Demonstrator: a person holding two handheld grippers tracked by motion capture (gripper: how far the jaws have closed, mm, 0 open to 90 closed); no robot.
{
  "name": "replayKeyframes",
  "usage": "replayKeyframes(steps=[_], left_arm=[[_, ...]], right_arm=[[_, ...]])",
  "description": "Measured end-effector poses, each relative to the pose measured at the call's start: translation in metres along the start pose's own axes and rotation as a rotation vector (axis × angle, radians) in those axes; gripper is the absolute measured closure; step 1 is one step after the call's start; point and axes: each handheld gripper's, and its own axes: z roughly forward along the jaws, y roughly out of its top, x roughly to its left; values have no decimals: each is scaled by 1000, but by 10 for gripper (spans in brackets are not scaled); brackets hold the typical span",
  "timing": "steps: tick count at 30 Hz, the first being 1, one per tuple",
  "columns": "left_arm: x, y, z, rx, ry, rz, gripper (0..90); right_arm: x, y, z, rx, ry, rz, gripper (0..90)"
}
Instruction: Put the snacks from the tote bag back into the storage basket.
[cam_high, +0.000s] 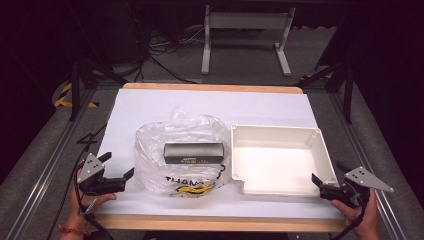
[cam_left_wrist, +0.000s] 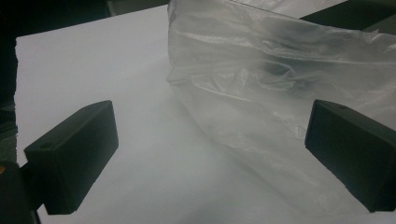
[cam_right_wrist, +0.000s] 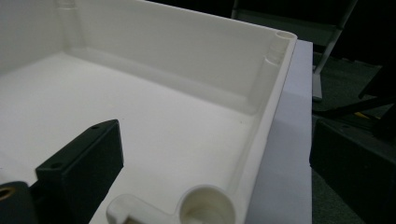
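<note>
At the left edge of the white sheet (cam_high: 150, 107) the left gripper (cam_high: 121, 176) is held with its jaws wide apart and nothing between them, just beside one clear plastic bag (cam_high: 180, 150). One dark rectangular box (cam_high: 194, 152) is seen inside the bag. To the right, one white tray (cam_high: 320, 155) is seen with nothing in it. At its near right corner the right gripper (cam_high: 320, 182) is held with jaws spread wide astride the tray wall, gripping nothing.
</note>
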Motion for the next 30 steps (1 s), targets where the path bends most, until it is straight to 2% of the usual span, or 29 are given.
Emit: replayKeyframes(steps=[9, 16, 21, 30], left_arm=[[-1, 0, 2, 8, -11, 0, 34], [2, -4, 4, 25, -14, 3, 34], [2, -4, 4, 24, -15, 3, 35], [0, -5, 3, 34, -9, 5, 37]], right_arm=[[-1, 3, -4, -8, -18, 0, 33], [-1, 11, -6, -22, -40, -23, 32], [2, 18, -9, -35, -29, -40, 36], [12, 33, -9, -61, 26, -85, 66]])
